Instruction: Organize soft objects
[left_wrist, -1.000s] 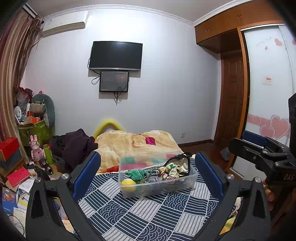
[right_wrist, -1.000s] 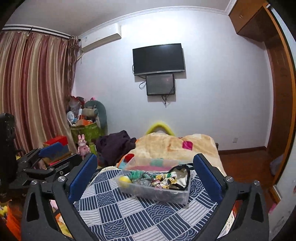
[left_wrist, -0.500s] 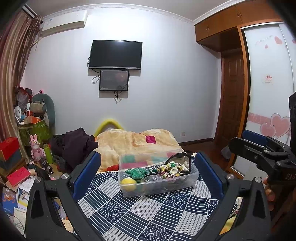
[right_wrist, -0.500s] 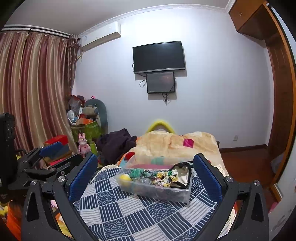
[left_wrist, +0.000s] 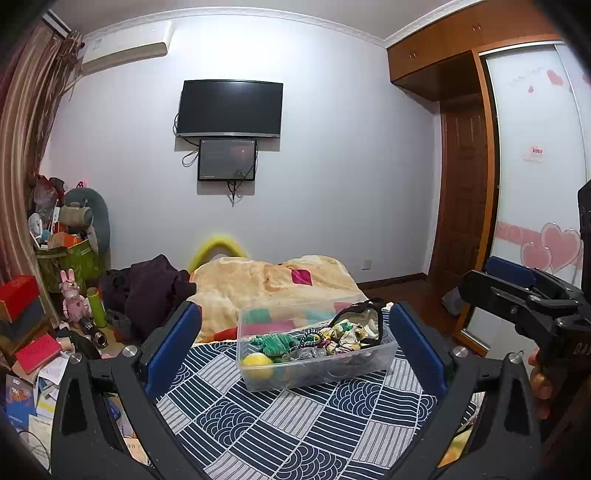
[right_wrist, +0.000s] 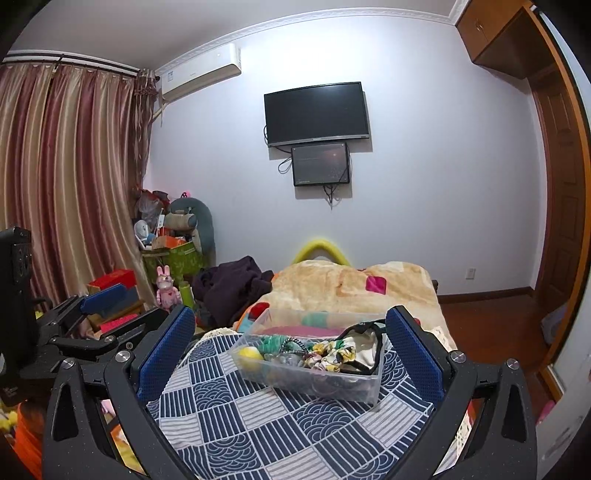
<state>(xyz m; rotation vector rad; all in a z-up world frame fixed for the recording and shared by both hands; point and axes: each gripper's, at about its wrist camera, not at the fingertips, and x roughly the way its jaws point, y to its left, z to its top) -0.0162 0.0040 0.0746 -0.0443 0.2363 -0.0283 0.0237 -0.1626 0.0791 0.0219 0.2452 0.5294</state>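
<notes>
A clear plastic bin (left_wrist: 369, 363) (right_wrist: 364, 387) stands on a blue and white patterned cloth (left_wrist: 295, 417) (right_wrist: 280, 424). In it lie a yellow ball (left_wrist: 257, 360) (right_wrist: 248, 352), a green knitted piece (left_wrist: 275, 341), a floral scrunchie (right_wrist: 328, 350) and a cream pouch with black trim (left_wrist: 364, 319) (right_wrist: 364, 341). My left gripper (left_wrist: 295, 347) is open and empty, held back from the bin. My right gripper (right_wrist: 290, 350) is open and empty too. Each gripper shows at the edge of the other's view, the right one (left_wrist: 517, 291) and the left one (right_wrist: 96, 317).
Behind the bin lie a beige blanket (left_wrist: 269, 280) and a dark heap of clothes (left_wrist: 147, 291). Boxes, books and a pink rabbit toy (left_wrist: 72, 295) crowd the left. A wardrobe with sliding doors (left_wrist: 535, 184) stands at the right. A TV (left_wrist: 231, 109) hangs on the far wall.
Both grippers have tilted slightly, so the bin sits a little higher in both views. Both stay open and empty.
</notes>
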